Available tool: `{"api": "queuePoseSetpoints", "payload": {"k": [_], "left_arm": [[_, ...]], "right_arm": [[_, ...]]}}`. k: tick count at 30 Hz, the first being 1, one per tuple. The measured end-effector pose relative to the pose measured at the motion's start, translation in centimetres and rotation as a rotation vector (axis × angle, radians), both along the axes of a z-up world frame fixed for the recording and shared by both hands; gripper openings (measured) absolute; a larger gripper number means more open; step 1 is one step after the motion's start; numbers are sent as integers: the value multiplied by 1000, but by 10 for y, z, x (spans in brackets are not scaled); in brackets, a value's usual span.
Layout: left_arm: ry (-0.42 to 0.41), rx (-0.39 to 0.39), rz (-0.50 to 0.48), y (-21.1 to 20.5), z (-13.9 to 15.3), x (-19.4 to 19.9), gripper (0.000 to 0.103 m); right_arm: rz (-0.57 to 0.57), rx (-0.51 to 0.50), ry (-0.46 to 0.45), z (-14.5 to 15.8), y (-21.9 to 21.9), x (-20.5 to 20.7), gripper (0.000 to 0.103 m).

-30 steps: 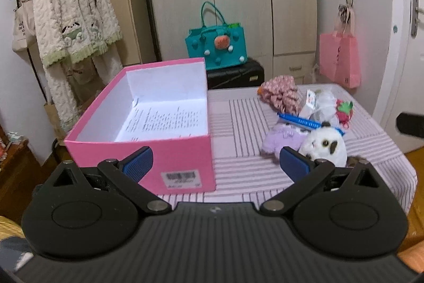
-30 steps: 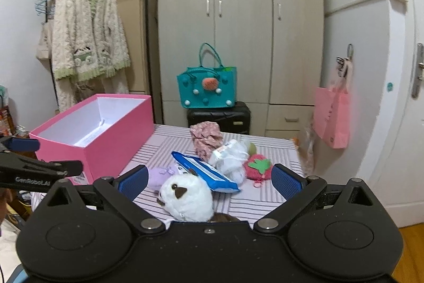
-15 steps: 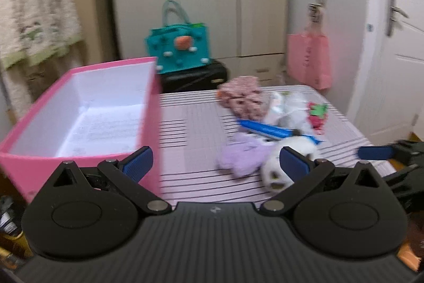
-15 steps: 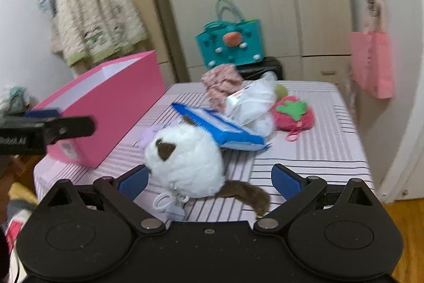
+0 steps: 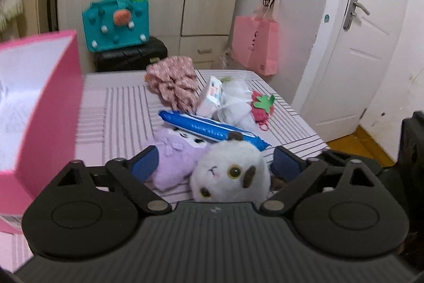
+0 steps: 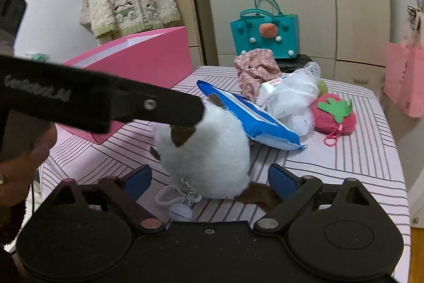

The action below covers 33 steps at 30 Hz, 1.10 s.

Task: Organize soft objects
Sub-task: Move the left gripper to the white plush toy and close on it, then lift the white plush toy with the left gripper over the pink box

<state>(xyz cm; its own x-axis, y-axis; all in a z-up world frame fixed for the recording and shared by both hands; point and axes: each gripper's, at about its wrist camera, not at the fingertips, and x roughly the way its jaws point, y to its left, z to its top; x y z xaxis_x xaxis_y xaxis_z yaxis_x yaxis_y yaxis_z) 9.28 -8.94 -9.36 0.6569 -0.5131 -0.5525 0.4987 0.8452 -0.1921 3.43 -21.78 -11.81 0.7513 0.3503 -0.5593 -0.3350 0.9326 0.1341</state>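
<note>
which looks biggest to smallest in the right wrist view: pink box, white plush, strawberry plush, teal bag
1. pink box
2. white plush, though it sits nearest the camera, which inflates it
3. teal bag, far back, so likely bigger than it looks
4. strawberry plush

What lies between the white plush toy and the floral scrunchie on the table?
In the left wrist view, a blue packet lies between the white plush toy and the floral scrunchie, its near end over the plush toy's top.
</note>
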Motion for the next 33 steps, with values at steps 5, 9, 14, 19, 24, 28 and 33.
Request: {"api": "queuePoseSetpoints", "payload": {"k": [5,9,14,19,24,28,33], "left_arm": [[73,-34,-14,0,-9,12,64],[128,-79,-23,1,-16,19,59],[116,-81,-14,0,-20,16,58],[96,-76,-6,-2,-19,11,58],[86,-72,-14,-1,-16,5,58],[76,-73,-16,3,-10,-2,58],[80,-60,-16,7,-3,-10,58]], "right_arm": [[10,-4,1,-6,1,9,80],[29,-18,1,-11,4,11,70],[24,-24,-11,-15,5,10,68],[15,-46,-23,-14,9,7,67],[-4,-65,-29,-11,14,3,67],[-1,-72,-29,-5,17,-2,67],[4,-72,-33,1,22,-7,67]]}}
